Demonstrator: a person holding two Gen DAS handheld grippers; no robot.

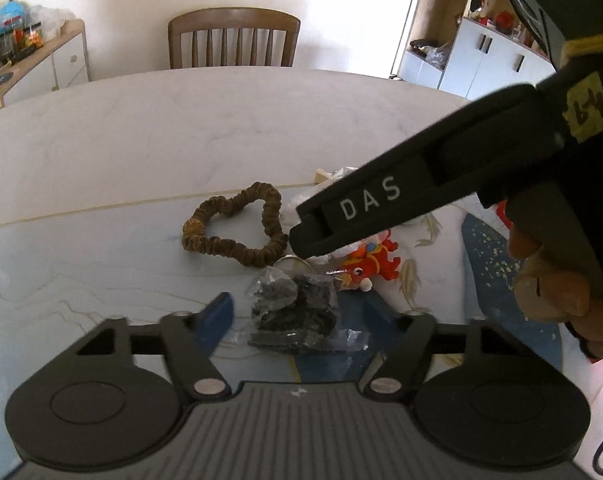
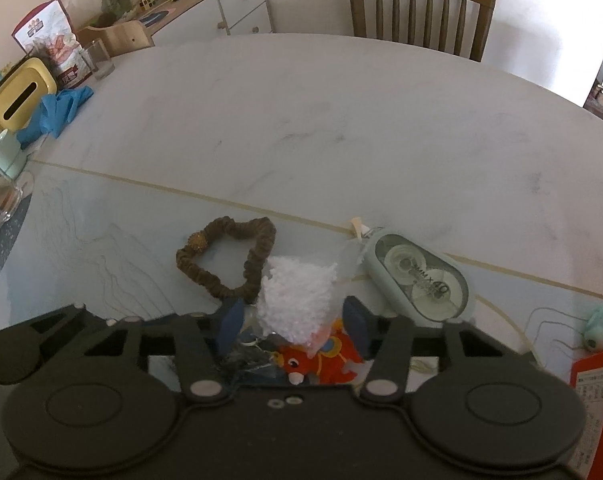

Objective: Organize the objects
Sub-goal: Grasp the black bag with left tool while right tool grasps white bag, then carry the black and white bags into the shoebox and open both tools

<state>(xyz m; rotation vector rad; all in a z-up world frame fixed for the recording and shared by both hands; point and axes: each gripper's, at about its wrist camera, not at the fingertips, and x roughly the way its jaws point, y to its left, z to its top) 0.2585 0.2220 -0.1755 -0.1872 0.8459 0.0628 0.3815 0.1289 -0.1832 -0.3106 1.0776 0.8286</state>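
Observation:
On the white table lie a brown scrunchie (image 1: 237, 226) (image 2: 229, 254), a clear bag of small black pieces (image 1: 297, 308), a red toy fish (image 1: 371, 266) (image 2: 321, 358) and a bag of white fluffy stuff (image 2: 297, 300). My left gripper (image 1: 299, 314) is open with the black bag between its blue fingers. My right gripper (image 2: 295, 320) is open around the white bag, above the red fish; its black body (image 1: 381, 204) reaches in from the right in the left wrist view.
A mint correction-tape dispenser (image 2: 419, 280) lies right of the pile, a small teal toy (image 2: 599, 326) and a red card (image 2: 597, 380) further right. A yellow box (image 2: 19, 98), blue gloves (image 2: 59, 110) and glasses stand far left. A wooden chair (image 1: 233, 38) is behind the table.

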